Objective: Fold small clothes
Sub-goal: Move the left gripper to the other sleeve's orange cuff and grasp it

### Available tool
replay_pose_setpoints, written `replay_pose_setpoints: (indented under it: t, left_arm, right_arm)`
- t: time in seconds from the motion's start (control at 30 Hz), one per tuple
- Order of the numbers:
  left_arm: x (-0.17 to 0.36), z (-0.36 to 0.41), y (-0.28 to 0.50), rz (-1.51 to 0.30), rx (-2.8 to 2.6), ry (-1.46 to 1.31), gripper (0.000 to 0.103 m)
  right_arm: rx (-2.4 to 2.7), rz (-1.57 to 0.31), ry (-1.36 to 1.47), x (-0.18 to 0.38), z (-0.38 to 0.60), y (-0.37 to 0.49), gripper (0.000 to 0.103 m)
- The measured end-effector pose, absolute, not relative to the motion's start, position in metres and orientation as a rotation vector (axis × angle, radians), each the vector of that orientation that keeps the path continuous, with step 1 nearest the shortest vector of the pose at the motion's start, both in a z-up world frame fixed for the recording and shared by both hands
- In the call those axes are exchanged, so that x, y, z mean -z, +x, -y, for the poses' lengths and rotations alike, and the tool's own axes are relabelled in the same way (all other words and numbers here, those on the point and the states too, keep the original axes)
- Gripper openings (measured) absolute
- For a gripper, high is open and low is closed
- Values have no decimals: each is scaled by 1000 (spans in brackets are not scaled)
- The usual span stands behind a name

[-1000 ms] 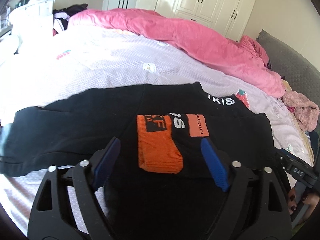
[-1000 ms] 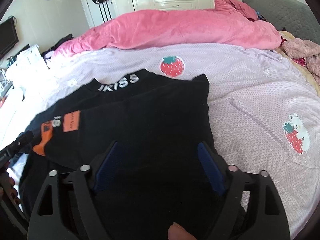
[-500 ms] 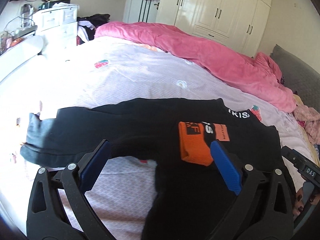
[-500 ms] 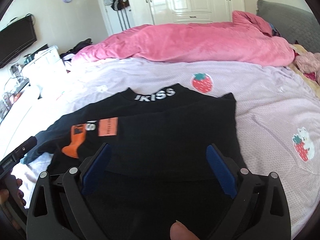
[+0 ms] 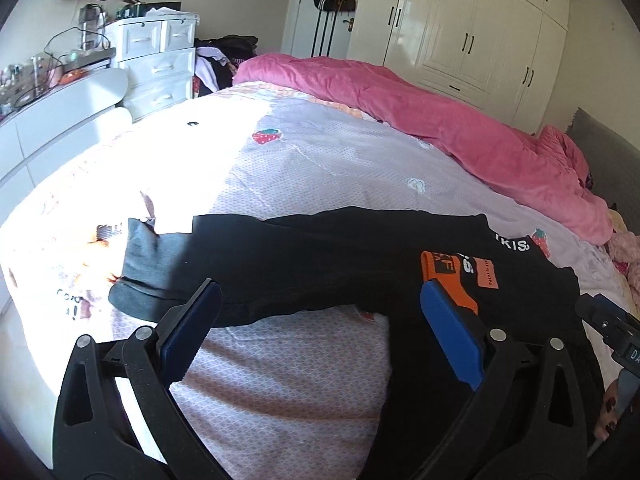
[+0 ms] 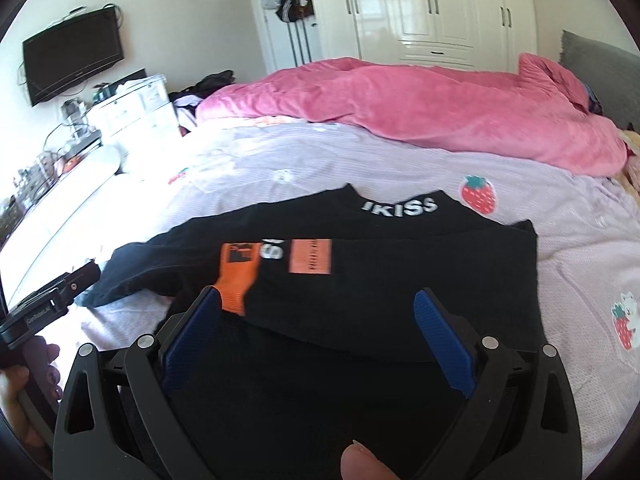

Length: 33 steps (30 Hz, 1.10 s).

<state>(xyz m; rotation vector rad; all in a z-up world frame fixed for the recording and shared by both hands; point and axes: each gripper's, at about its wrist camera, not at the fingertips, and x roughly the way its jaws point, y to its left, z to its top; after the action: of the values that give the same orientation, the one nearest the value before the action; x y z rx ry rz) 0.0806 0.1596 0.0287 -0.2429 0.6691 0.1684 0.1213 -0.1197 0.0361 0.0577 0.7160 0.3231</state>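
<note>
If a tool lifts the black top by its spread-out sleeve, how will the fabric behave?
The black top lies limp on the bedsheet, so it would probably droop. The sleeve would likely rise first, dragging the body. Its folded side may fall open.

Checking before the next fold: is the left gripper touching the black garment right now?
Apart. In the left wrist view the left gripper has open jaws with nothing pinched; the black garment lies flat beyond them on the bed sheet.

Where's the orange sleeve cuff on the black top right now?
The orange ribbed cuff lies folded across the black top, left of centre in the right wrist view, beside the orange label patch.
</note>
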Motion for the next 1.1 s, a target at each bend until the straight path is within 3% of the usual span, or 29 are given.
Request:
replay_pose_setpoints:
  t: [1.1]
  left_arm:
    - [-3,-281,49,-662,-396,-457,93]
  right_arm:
    - [-579,-704,-105,-39,-25,113,97]
